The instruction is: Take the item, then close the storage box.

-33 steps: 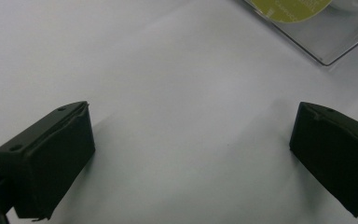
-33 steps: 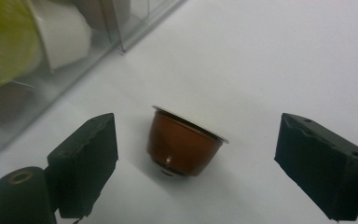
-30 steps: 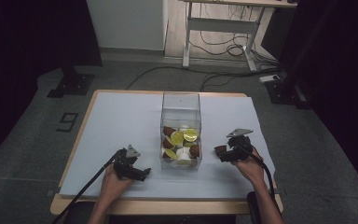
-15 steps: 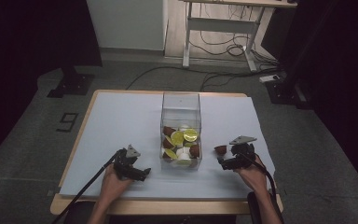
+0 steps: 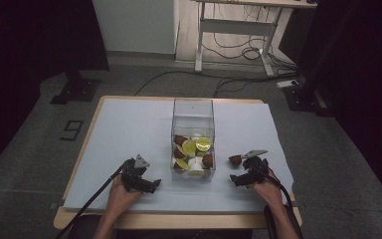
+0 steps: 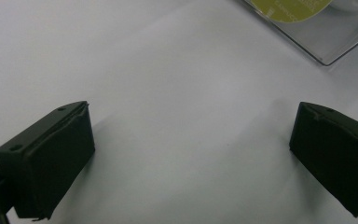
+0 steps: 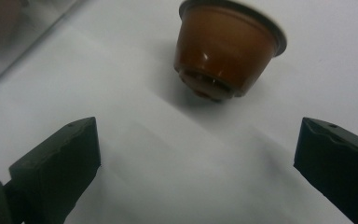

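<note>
Your right gripper point(image 5: 242, 178) has withdrawn from the brown coffee capsule point(image 5: 235, 160), now resting right of the clear box point(image 5: 193, 107); both grippers are spread, left gripper point(image 5: 149, 185) idle.

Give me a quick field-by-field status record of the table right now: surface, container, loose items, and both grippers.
surface: white sheet over a wooden table
container: clear box at the table's centre, open top, holding brown, yellow-lidded and white capsules
loose item: brown capsule lying on the sheet right of the box, ahead of the right gripper, untouched
left gripper: jaws wide apart, nothing between them, low over bare sheet near the box's corner
right gripper: jaws wide apart, empty, pointed at the capsule
</note>
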Motion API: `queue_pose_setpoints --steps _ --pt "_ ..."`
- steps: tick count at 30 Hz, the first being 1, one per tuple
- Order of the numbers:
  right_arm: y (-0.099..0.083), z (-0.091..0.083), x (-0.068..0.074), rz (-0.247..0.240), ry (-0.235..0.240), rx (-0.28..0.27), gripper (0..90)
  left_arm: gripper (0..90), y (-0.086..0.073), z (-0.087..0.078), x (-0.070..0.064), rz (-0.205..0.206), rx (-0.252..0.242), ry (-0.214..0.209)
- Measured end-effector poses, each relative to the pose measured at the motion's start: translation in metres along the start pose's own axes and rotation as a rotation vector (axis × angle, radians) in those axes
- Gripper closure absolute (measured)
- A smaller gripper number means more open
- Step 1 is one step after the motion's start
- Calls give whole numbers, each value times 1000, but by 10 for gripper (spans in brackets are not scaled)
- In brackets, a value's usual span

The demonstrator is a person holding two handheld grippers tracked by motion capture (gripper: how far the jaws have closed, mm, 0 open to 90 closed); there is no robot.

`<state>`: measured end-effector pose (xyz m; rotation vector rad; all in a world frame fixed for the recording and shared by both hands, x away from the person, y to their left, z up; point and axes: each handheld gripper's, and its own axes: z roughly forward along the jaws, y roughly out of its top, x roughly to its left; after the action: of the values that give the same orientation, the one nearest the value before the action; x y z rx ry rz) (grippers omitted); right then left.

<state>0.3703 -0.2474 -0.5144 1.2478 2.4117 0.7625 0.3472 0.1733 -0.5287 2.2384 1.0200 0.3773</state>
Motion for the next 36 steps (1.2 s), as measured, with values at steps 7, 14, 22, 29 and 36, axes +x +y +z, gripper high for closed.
queue_pose_setpoints --steps 7,14,22,29,36 --pt "-3 8 -3 20 23 38 0 0 0 0 0 0 0 0" --pt "-4 8 -3 22 24 29 0 0 0 0 0 0 0 1" --pt "-3 8 -3 21 25 35 0 0 0 0 0 0 1 -1" --pt "-3 4 0 -1 24 18 2 23 0 -3 -2 23 -5 -13" --pt "0 -9 2 -33 22 -29 36 34 3 -12 -7 40 -35 -35"
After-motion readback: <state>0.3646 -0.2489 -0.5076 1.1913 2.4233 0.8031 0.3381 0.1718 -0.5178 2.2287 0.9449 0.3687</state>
